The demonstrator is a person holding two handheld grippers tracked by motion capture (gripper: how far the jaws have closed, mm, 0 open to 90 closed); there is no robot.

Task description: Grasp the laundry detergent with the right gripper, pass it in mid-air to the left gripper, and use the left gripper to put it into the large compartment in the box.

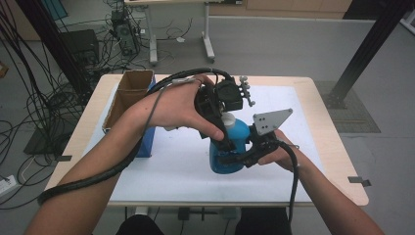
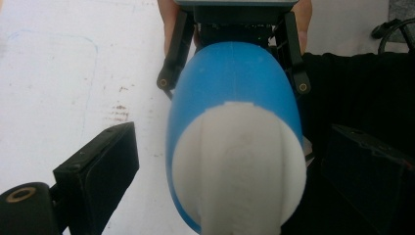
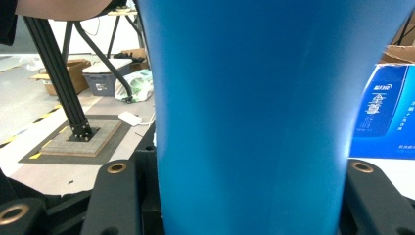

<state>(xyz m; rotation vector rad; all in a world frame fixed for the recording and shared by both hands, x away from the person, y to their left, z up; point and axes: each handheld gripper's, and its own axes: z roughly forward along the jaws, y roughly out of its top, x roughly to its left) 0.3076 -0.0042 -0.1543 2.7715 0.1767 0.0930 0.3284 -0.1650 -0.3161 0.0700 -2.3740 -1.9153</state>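
Blue bottle held upright mid-surface, right jaws clamped on its body, left jaws apart around the white cap.

Left gripper [image 1: 221, 128] comes down from above over the white cap [image 2: 240, 166]; its jaws stand apart on either side of the cap with gaps visible, not pressing. Blue bottle [image 1: 230, 147] stands near the middle of the white surface [image 1: 161, 176], toward the front edge, with the blue carton [image 1: 147, 139] well to its left. Right gripper [image 1: 235, 159] grips the lower body from the side, jaws tight on both flanks. Likely rigid, smooth plastic, so slippery; weight depends on fill, can't tell. Ribbed cap looks the best hold for twisting; the body needs a firm low clamp to stop it spinning.
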